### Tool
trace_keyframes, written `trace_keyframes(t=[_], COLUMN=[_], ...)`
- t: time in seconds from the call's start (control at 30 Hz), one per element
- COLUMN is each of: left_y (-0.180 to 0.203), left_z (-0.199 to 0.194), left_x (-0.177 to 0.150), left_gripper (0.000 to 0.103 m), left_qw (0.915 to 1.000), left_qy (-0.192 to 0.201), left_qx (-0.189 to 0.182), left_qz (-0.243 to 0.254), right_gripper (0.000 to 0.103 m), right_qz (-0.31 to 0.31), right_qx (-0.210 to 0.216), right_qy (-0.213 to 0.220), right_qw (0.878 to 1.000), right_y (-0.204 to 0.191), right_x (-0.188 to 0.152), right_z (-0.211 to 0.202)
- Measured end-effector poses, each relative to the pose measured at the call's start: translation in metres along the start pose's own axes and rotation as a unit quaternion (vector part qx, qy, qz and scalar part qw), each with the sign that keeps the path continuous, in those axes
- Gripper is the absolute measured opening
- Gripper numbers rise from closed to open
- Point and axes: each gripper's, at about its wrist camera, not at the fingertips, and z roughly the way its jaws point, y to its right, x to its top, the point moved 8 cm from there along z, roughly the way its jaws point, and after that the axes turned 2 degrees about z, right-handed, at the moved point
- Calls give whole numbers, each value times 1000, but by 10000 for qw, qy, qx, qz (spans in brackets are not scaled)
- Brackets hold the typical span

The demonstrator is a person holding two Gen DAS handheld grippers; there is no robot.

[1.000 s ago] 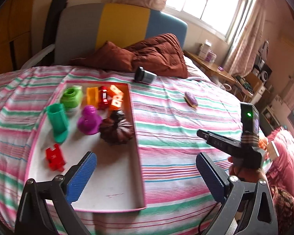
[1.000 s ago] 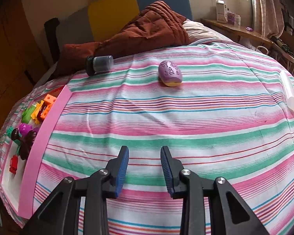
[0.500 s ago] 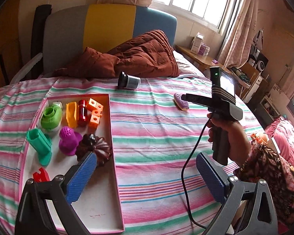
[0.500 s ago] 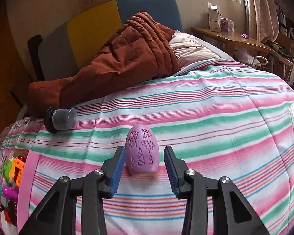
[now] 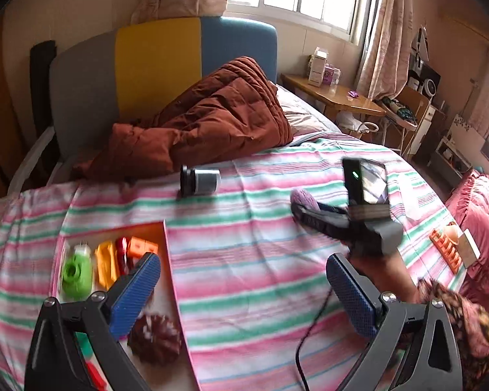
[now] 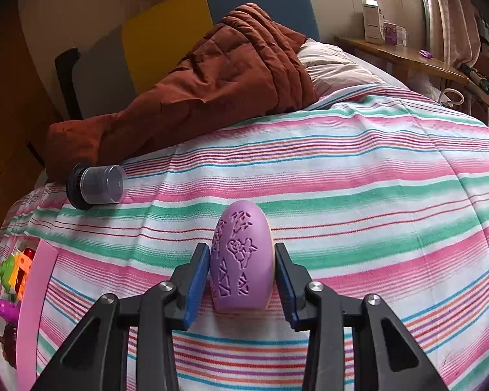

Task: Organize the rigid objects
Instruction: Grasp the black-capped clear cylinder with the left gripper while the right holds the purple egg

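Observation:
A purple egg-shaped object (image 6: pixel 241 257) with carved patterns lies on the striped bedspread. My right gripper (image 6: pixel 242 280) is open, its blue pads on either side of the egg, the left pad touching or nearly touching it. In the left wrist view the egg (image 5: pixel 304 199) shows just past the right gripper's tip. My left gripper (image 5: pixel 243 288) is open and empty above the pink tray (image 5: pixel 176 280), which holds a green piece (image 5: pixel 76 272), yellow and orange blocks (image 5: pixel 106 262) and a brown pumpkin-like piece (image 5: pixel 156 342).
A dark jar with a black lid (image 6: pixel 96 185) lies on its side near the brown quilt (image 6: pixel 218 75). It also shows in the left wrist view (image 5: pixel 200 181). An orange rack-like object (image 5: pixel 446 249) lies at the bed's right edge. A wooden desk (image 5: pixel 339 94) stands beyond.
My right gripper has moved forward across the bed until the egg sits between its fingers. My left gripper has swung, so the tray sits lower left in its view.

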Motion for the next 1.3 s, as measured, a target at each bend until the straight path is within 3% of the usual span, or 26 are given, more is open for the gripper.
trace_keyframes(t=[0.17, 0.27, 0.43, 0.6, 1.0, 1.07, 1.13, 1.2, 1.3], left_y=[-3, -8, -20, -41, -61, -61, -64, -66, -69], left_z=[52, 99, 169, 205, 238, 242, 245, 248, 251], left_x=[45, 65, 75, 75, 70, 69, 68, 65, 64], left_gripper=[102, 102, 102, 102, 101, 95, 77, 68, 66], left_qw=[9983, 9932, 9823, 9722, 9723, 9752, 9753, 9757, 9769], left_qy=[-91, -380, -1035, -1263, -1460, -1475, -1551, -1617, -1607], left_qx=[395, 827, 1298, 1816, 1762, 1611, 1563, 1481, 1406], left_qz=[427, 725, 864, 767, 486, 356, 194, 55, -129], right_gripper=[39, 39, 39, 39, 40, 40, 40, 40, 40], right_qz=[426, 670, 547, 529, 564, 564, 567, 564, 566], right_qx=[26, 64, -75, -89, -58, -56, -54, -57, -55], right_qy=[98, 214, 257, 299, 353, 358, 354, 358, 363], right_qw=[9990, 9975, 9981, 9981, 9978, 9977, 9978, 9977, 9977], right_y=[19, 26, 23, 23, 25, 25, 26, 25, 25], right_x=[-20, -24, -24, -25, -25, -25, -25, -25, -25], right_z=[-19, -25, -23, -23, -22, -21, -21, -21, -21])
